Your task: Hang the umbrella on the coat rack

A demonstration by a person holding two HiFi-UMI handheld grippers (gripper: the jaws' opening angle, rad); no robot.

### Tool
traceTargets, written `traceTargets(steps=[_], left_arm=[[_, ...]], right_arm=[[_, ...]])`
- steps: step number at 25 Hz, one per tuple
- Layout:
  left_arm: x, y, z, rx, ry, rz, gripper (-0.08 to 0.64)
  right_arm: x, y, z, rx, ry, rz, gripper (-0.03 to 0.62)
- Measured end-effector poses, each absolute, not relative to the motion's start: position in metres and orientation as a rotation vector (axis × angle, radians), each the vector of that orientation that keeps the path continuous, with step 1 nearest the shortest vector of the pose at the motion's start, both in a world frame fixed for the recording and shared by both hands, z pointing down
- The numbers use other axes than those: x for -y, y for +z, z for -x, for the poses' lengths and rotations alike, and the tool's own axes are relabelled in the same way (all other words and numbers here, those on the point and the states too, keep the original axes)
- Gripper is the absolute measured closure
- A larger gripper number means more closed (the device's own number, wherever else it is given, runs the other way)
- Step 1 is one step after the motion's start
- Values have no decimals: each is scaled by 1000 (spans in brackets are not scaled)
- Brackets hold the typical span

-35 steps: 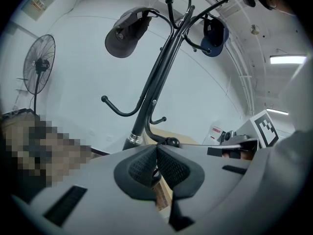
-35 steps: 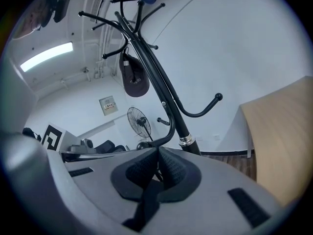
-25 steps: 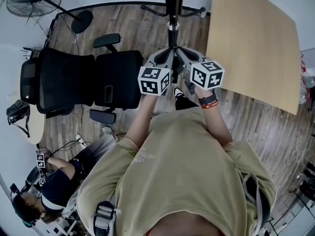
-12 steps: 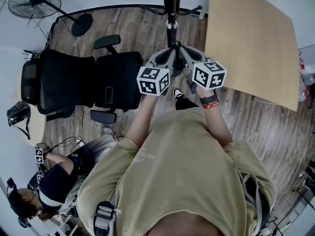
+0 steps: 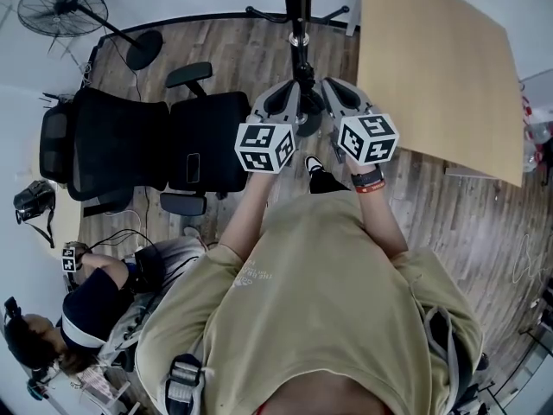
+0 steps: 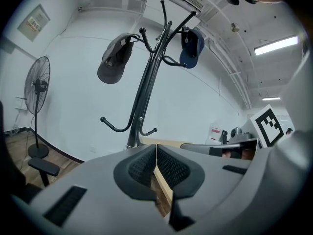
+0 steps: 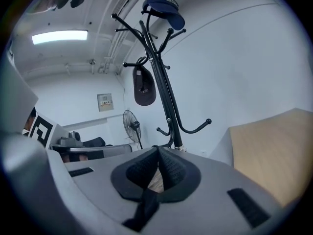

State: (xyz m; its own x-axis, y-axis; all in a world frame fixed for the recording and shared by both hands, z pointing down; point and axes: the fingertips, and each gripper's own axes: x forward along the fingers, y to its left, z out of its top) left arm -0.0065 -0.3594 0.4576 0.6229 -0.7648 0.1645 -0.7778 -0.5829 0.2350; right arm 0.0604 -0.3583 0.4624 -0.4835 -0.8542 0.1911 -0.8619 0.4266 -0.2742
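two closed claws point(image 6: 155, 153) point(image 7: 158, 155) level before coat rack point(image 6: 146, 82)

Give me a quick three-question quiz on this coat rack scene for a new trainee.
1. True or false: a grey cap and a navy cap both hang on the coat rack.
2. Multiple choice: what is pinched in the jaws of the right gripper? A) a cap B) a black strap C) nothing
3. Fill in the blank: the jaws of the left gripper are ___ (open or shut).

Key: 1 true; 2 B; 3 shut.
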Motion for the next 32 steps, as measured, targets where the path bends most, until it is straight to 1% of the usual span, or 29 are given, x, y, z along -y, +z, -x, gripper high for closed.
traceTargets(steps=[12, 22, 32], left_arm=[[315, 442, 55, 1395, 24, -2545, 535], [284, 439, 70, 1410, 5, -2549, 535], [269, 446, 66, 1374, 31, -2563, 535]], right_arm=[[298, 448, -77, 2556, 412, -1767, 575], [265, 447, -71, 2544, 396, -1803, 575], [253, 451, -73, 2535, 412, -1810, 577]])
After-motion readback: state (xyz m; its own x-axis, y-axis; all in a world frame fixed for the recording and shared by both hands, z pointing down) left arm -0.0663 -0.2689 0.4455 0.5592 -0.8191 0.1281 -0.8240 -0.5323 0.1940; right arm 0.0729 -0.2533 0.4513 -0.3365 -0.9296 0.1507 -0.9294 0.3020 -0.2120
